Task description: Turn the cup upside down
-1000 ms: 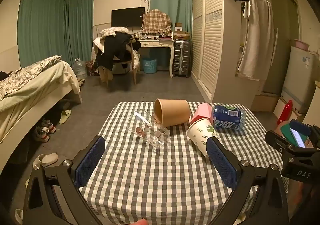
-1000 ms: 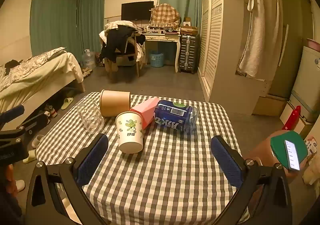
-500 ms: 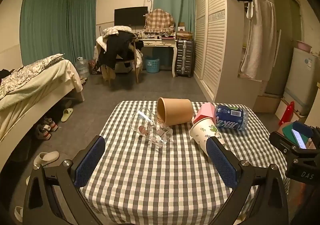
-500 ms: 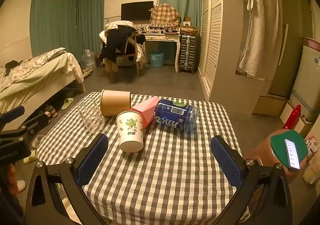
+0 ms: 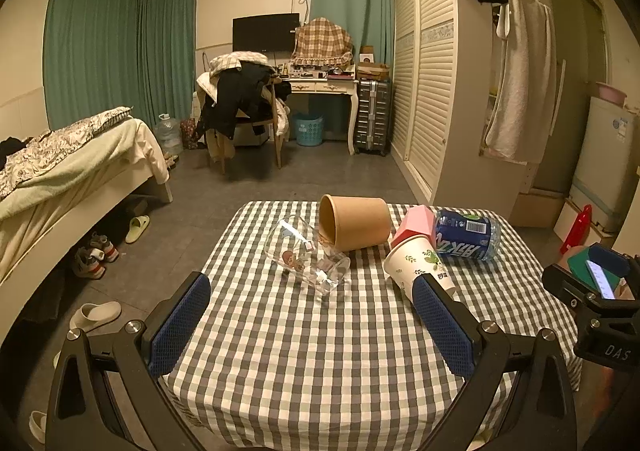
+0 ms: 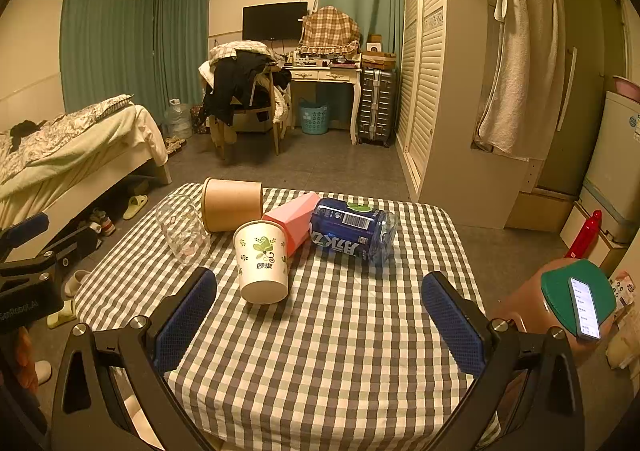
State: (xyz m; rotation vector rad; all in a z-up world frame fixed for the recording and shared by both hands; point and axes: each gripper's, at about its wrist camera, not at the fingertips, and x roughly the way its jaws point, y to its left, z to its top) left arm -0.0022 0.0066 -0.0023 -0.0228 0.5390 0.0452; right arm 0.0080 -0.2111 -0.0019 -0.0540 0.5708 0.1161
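Observation:
Several cups lie on their sides on the checked table (image 5: 304, 363): a clear glass cup (image 5: 306, 261), a brown paper cup (image 5: 356, 222), a white paper cup with a leaf print (image 5: 416, 265) and a pink cup (image 5: 414, 223). In the right wrist view I see the white cup (image 6: 262, 263), the glass (image 6: 182, 229), the brown cup (image 6: 232, 204) and the pink cup (image 6: 294, 217). My left gripper (image 5: 312, 321) is open and empty, short of the glass. My right gripper (image 6: 320, 317) is open and empty, right of the white cup.
A blue can (image 6: 352, 231) lies on its side behind the white cup, beside the pink one. A stool with a green lid and a phone (image 6: 578, 299) stands right of the table. A bed (image 5: 60, 167) is at the left, a wardrobe (image 5: 452, 71) at the right.
The left wrist view has drawn back and risen slightly, so the cups sit a little farther off. The right wrist view is almost unchanged. Both grippers stay open.

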